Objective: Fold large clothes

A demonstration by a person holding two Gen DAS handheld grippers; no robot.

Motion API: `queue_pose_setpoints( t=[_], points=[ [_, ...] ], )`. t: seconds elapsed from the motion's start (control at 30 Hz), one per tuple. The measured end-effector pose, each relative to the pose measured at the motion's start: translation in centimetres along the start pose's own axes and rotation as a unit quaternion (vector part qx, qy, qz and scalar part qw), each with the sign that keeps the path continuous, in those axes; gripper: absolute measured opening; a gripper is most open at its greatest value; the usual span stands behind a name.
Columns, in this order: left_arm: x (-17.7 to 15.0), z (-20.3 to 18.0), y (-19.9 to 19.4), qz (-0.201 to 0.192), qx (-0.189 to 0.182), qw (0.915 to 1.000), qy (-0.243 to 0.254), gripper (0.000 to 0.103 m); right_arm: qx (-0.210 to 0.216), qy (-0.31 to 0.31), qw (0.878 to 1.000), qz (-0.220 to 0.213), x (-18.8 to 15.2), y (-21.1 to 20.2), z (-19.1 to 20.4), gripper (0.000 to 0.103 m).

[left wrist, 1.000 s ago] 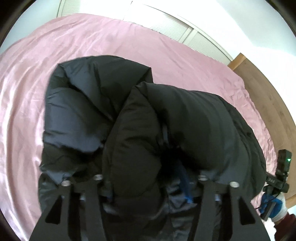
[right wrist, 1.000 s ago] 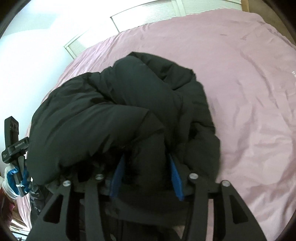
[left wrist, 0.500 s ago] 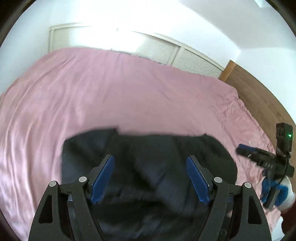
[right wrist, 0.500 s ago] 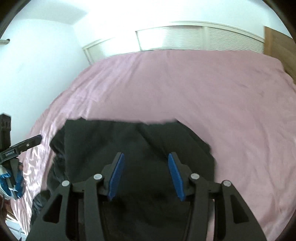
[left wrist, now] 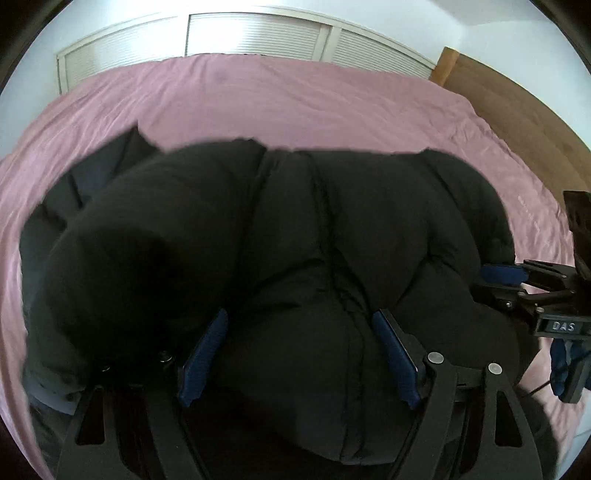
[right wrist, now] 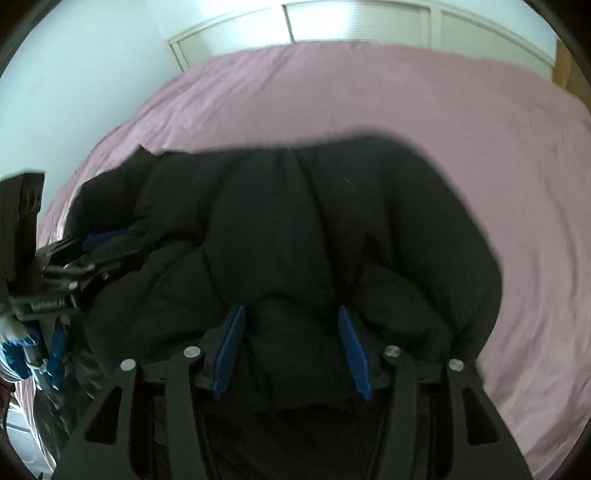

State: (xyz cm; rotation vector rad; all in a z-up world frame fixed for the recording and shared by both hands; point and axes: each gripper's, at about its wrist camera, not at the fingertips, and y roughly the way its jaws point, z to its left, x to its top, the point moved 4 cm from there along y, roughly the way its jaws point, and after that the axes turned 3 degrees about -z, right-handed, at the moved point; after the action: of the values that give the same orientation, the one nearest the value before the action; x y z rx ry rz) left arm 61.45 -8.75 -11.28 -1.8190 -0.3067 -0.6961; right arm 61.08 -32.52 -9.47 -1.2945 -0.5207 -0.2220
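- Lying bunched in a puffy heap on the pink bedsheet (left wrist: 314, 99), the black padded jacket (left wrist: 295, 229) is filling the lower half of both wrist views; a second ago it was a taller, more crumpled mound, and half a second ago it was showing only as a low blurred band under the grippers.
- Spreading wide, the left gripper (left wrist: 301, 354) is sitting with its blue pads (left wrist: 397, 363) on either side of a fat roll of jacket; its jaws have just been opening, the fabric is bulging between them, and whether the pads are pressing on it I cannot tell.
- Standing narrower, the right gripper (right wrist: 291, 349) is straddling a fold of the jacket between its blue pads (right wrist: 352, 350), which were half buried in the cloth a second ago; whether they are gripping it I cannot tell.
- Showing at the right edge of the left view, the right gripper is now reaching onto the jacket's side, where earlier it was hanging clear of it.
- Running behind the bed, the white louvred doors (left wrist: 258, 33) are in view again, as half a second ago.
- Showing beyond the bed's right side is the wooden floor (left wrist: 517, 110).
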Motion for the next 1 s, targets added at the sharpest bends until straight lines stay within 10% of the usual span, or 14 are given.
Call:
queue_pose_setpoints(
  t=[0.3,0.63,0.83,1.0],
  points=[
    [-1.5,0.9,5.2,0.005,0.027,0.9996,-0.012,0.08,-0.023,0.01,1.0,0.0,-4.3,5.7,-1.9,0.052],
    [3.1,-0.4,-3.5,-0.04,0.029,0.9988,0.001,0.081,-0.047,-0.012,0.999,0.013,-1.2,0.0,1.0,0.06],
    [1.1,1.9,2.8,0.06,0.044,0.9964,-0.042,0.083,-0.02,0.013,1.0,0.013,-1.2,0.1,2.5,0.065],
    [1.3,1.5,2.9,0.069,0.045,0.9951,-0.054,0.083,-0.003,0.096,0.994,0.046,-2.0,2.8,-0.1,0.067]
  ],
)
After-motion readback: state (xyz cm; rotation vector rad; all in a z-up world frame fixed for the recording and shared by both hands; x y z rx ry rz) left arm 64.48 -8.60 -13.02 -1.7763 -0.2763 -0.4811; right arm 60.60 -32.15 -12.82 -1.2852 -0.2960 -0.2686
